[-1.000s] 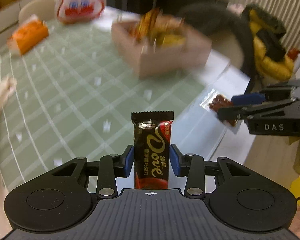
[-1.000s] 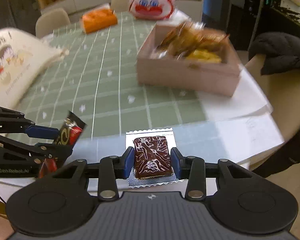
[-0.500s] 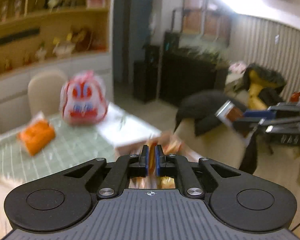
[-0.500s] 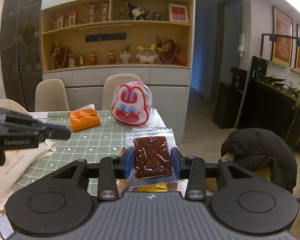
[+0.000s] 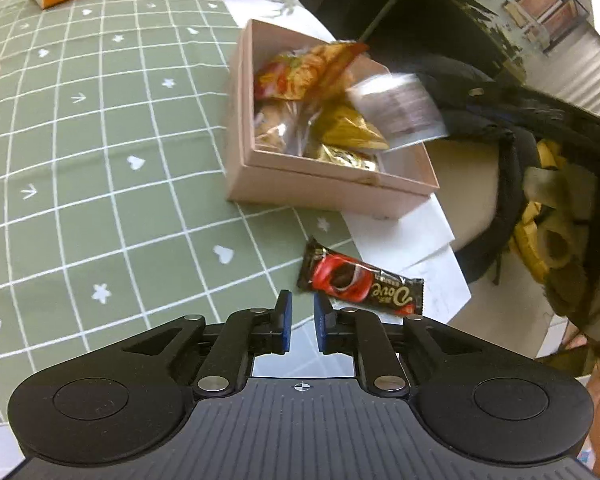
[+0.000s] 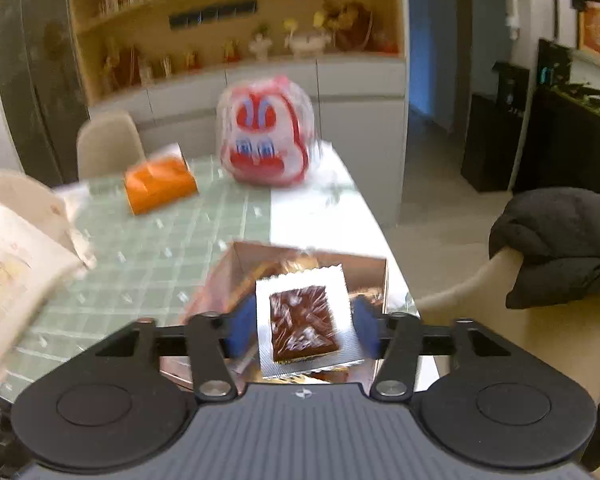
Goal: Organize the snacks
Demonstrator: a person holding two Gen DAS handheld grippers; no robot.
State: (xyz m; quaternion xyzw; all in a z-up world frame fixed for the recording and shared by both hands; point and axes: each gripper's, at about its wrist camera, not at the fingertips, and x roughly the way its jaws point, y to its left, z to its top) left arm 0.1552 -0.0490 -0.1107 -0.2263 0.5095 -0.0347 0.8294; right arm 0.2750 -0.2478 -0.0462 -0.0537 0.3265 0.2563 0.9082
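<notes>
Moved: our left gripper (image 5: 300, 320) no longer holds the Dove bar (image 5: 360, 284), which lies on the tablecloth (image 5: 100, 160) just right of its nearly closed, empty fingers and near the pink box (image 5: 324, 188). Our right gripper (image 6: 302, 326) has spread; the brown snack packet (image 6: 304, 320) hangs loose over the box. Step: dropping it in. Next: regrasp the bar, near the table's right edge.

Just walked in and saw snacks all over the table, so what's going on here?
A person is sorting snacks into a pink box with two handheld claws. The right claw is open over the box, and a clear-wrapped brown snack sits loose between its fingers, apparently being dropped in. The left claw holds nothing. A Dove chocolate bar lies on the table just outside the box.
</notes>
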